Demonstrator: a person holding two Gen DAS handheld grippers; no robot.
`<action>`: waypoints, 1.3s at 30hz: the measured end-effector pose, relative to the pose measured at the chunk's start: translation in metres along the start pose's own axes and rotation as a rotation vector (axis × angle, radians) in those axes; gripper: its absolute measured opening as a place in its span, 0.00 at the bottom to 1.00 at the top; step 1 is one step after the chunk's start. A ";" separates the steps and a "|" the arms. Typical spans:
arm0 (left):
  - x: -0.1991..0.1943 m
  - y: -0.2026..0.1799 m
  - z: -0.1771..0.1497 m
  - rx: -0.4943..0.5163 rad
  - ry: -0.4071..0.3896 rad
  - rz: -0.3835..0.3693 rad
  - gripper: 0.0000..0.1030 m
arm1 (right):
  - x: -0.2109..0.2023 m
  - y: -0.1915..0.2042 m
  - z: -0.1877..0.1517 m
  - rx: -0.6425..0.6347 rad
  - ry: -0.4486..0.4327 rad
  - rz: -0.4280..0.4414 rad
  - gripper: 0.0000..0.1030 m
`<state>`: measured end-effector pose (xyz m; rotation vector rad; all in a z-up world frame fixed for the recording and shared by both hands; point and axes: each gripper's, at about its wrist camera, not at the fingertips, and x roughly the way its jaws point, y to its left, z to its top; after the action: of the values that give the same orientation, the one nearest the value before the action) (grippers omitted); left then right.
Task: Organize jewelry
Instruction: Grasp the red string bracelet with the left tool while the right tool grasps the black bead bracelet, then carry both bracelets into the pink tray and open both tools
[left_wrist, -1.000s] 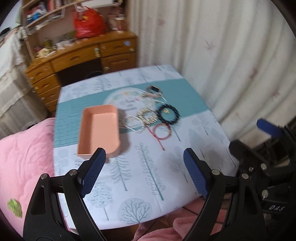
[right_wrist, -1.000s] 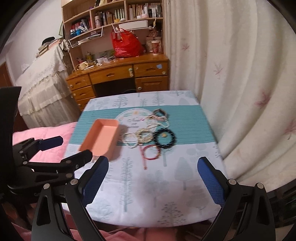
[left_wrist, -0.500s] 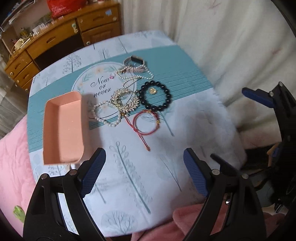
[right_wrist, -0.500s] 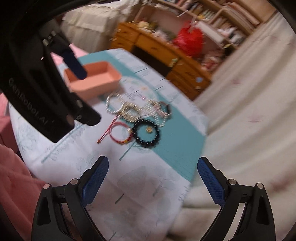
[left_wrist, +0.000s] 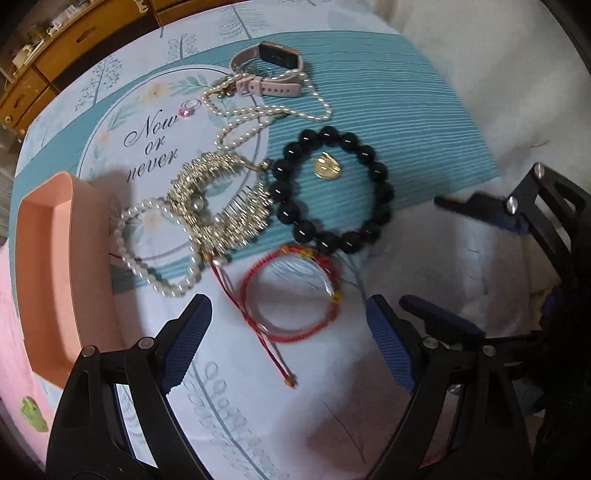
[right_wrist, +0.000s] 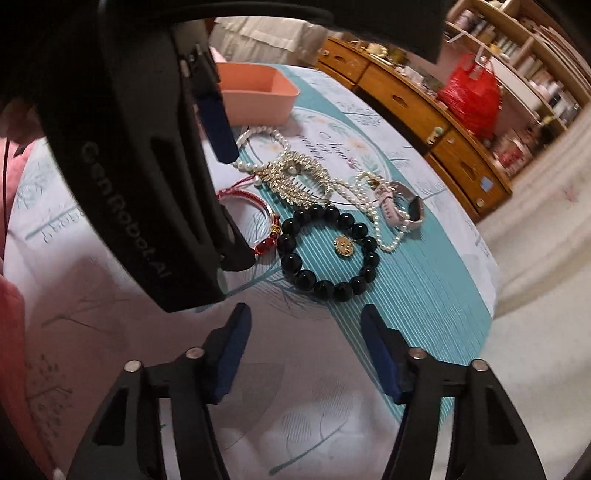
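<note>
Jewelry lies in a loose cluster on the tree-print tablecloth (left_wrist: 258, 424), and both grippers hang above it with nothing between their pads. The left gripper (left_wrist: 288, 332) is spread wide, pointing down over the red cord bracelet (left_wrist: 291, 295). The right gripper (right_wrist: 303, 347) is half spread, its jaws closing, aimed at the black bead bracelet (right_wrist: 328, 254) with its gold charm (right_wrist: 344, 246). Just beyond lie a gold comb-like piece (left_wrist: 221, 199), a pearl bracelet (left_wrist: 159, 251), a pearl necklace (left_wrist: 258, 110), a pink watch (left_wrist: 269, 70) and a small pink ring (left_wrist: 188, 108). A pink tray (left_wrist: 48, 258) sits beside the pearl bracelet. A wooden desk (right_wrist: 424, 110) stands behind the table.
</note>
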<state>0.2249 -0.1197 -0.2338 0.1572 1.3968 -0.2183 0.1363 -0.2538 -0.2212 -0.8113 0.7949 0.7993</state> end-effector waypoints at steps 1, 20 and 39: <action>0.004 0.001 0.002 -0.002 0.002 0.019 0.82 | 0.005 -0.001 0.001 -0.011 -0.004 0.016 0.52; 0.020 0.009 0.018 -0.034 0.023 -0.008 0.54 | 0.049 -0.032 0.039 0.046 -0.040 0.198 0.39; -0.100 0.077 -0.025 -0.086 -0.096 -0.070 0.54 | 0.058 -0.082 0.041 0.978 -0.086 0.458 0.15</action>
<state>0.2038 -0.0330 -0.1405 0.0258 1.3152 -0.2206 0.2437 -0.2389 -0.2261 0.2875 1.1627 0.7122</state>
